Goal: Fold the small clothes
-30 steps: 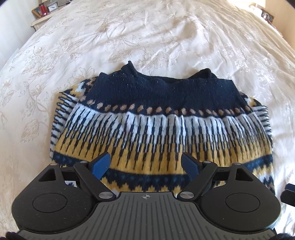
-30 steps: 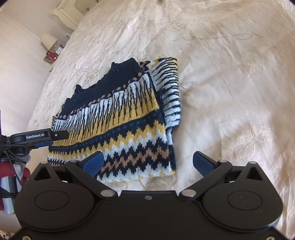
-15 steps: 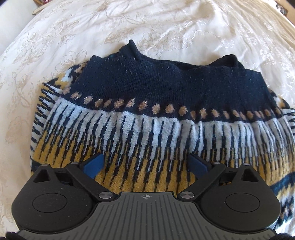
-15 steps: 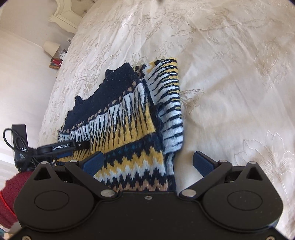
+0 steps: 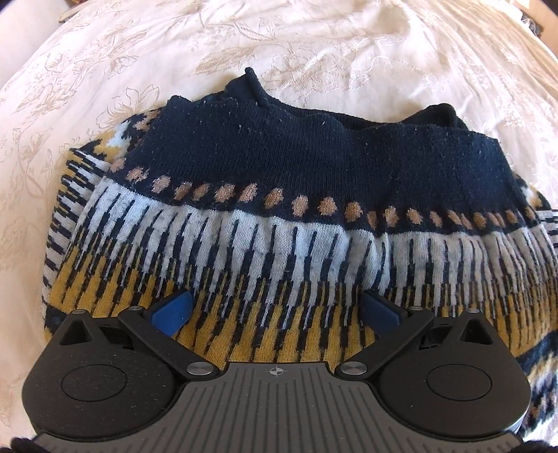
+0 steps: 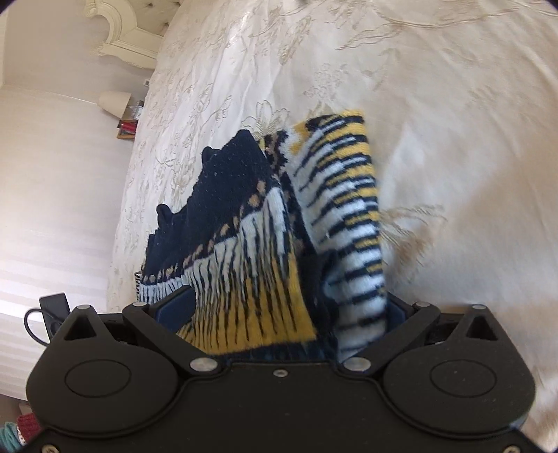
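Observation:
A small knitted sweater (image 5: pixel 279 216), navy at the top with white, yellow and tan bands, lies folded on a cream bedspread (image 5: pixel 314 52). My left gripper (image 5: pixel 275 310) is open, its blue pads low over the yellow band with fabric between them. In the right wrist view the sweater (image 6: pixel 258 251) fills the space between the fingers of my right gripper (image 6: pixel 289 306), which is open around its right side, where a striped sleeve (image 6: pixel 348 216) is folded. The right pad is hidden behind the sleeve.
The embroidered bedspread (image 6: pixel 436 104) stretches all round the sweater. A white headboard (image 6: pixel 122 31) and a bedside lamp (image 6: pixel 113 101) stand at the far left. The wall runs along the bed's left side.
Both grippers have moved forward and down onto the sweater. The left went from the hem to the yellow band. The right now straddles the sleeve edge. Both stay open.

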{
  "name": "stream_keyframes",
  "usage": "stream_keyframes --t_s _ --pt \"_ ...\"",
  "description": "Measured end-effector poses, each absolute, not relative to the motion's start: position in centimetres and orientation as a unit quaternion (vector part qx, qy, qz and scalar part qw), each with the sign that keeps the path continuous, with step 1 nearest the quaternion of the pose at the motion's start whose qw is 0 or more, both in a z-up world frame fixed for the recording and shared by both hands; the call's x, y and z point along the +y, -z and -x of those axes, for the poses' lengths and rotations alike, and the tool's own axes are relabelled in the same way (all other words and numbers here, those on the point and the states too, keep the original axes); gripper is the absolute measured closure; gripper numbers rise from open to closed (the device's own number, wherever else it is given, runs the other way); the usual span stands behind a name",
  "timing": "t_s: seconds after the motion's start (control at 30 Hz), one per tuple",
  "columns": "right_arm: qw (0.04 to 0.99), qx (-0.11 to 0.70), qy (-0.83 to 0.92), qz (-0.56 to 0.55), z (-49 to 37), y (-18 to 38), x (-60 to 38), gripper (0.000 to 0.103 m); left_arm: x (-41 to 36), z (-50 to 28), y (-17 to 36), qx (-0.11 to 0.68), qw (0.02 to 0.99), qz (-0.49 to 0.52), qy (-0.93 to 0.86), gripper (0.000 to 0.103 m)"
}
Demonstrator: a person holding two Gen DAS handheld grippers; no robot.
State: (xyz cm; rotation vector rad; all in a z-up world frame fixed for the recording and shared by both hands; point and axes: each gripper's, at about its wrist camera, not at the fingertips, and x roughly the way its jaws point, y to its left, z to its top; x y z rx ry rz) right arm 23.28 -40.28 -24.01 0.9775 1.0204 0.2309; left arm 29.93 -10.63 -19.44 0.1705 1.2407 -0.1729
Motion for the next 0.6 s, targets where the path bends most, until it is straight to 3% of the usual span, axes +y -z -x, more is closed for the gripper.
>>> stream_keyframes --t_s 0.47,0.6 --pt "0.764 0.427 -0.124 -0.468 -23.1 24.6 -40.5 0.000 -10.6 -29.5 19.3 0.580 0.805 -0.081 0.092 0.000" --pt "0.762 0.430 -0.126 -0.468 -23.2 24.5 -40.6 0.000 -11.3 -30.4 18.0 0.548 0.823 -0.111 0.100 0.000"
